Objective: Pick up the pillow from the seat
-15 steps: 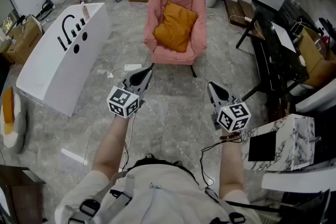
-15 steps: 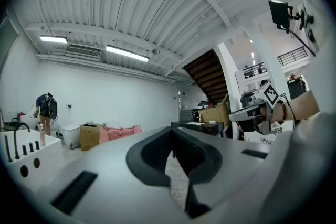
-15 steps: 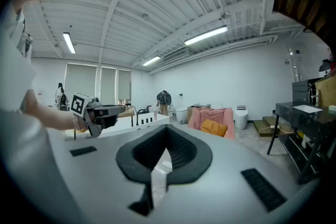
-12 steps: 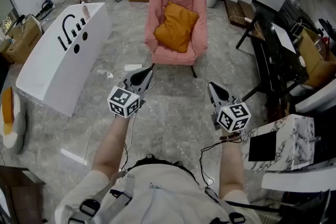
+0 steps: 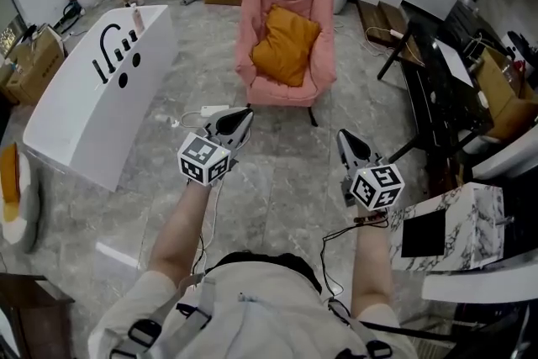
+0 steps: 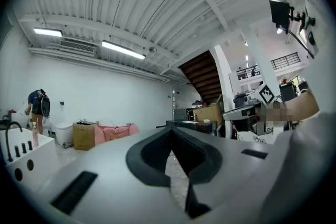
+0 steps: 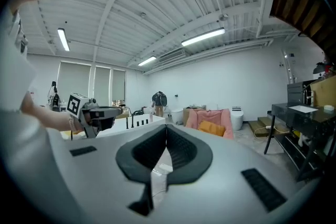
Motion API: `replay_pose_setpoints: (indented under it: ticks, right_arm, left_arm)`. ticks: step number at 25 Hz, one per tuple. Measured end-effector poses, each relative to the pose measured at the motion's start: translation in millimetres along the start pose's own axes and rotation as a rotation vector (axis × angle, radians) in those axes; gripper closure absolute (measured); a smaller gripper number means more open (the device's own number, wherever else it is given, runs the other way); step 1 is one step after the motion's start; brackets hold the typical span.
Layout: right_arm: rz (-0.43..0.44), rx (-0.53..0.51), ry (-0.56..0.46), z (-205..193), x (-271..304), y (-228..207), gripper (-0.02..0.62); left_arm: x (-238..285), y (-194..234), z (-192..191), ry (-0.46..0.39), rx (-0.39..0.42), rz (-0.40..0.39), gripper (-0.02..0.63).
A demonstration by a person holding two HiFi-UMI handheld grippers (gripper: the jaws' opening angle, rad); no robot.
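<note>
Two arms outstretched; left tongs (image 5: 245, 114), right tongs (image 5: 343, 136) closed, empty, facing pillow (image 5: 286, 44).

Left gripper (image 5: 245, 114) and right gripper (image 5: 342, 135) forward, roughly level, fingers (image 6: 152, 155) together, empty

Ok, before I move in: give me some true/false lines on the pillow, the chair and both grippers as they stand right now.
1. The orange pillow lies on the pink armchair. True.
2. The left gripper is clamped on the pillow. False: its jaws are together on nothing, short of the chair.
3. The right gripper has its jaws together and empty. True.
4. In the head view the white bathtub stands right of the armchair. False: it stands to the left.
</note>
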State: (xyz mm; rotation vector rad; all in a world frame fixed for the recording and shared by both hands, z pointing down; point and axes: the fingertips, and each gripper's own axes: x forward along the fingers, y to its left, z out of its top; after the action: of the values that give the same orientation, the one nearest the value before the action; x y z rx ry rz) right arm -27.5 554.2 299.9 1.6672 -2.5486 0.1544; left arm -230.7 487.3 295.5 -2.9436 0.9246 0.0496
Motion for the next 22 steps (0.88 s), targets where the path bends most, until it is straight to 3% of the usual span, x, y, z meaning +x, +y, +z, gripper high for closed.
replay_pose_setpoints:
  ticks: [10, 12, 15, 22]
  right_arm:
    - [-0.015, 0.004, 0.013, -6, 14, 3, 0.572]
    - [-0.010, 0.010, 0.021, -8, 20, -2, 0.477]
    - [0.003, 0.029, 0.027, -13, 31, -12, 0.447]
    - [0.046, 0.039, 0.037, -12, 64, -37, 0.422]
  left_arm:
    - [-3, 9, -4, 0.035, 0.000, 0.013, 0.592]
    - [2, 10, -8, 0.038, -0.012, 0.010, 0.575]
    - [11, 14, -14, 0.053, -0.022, 0.009, 0.463]
    - [33, 32, -17, 0.066, -0.017, 0.030, 0.457]
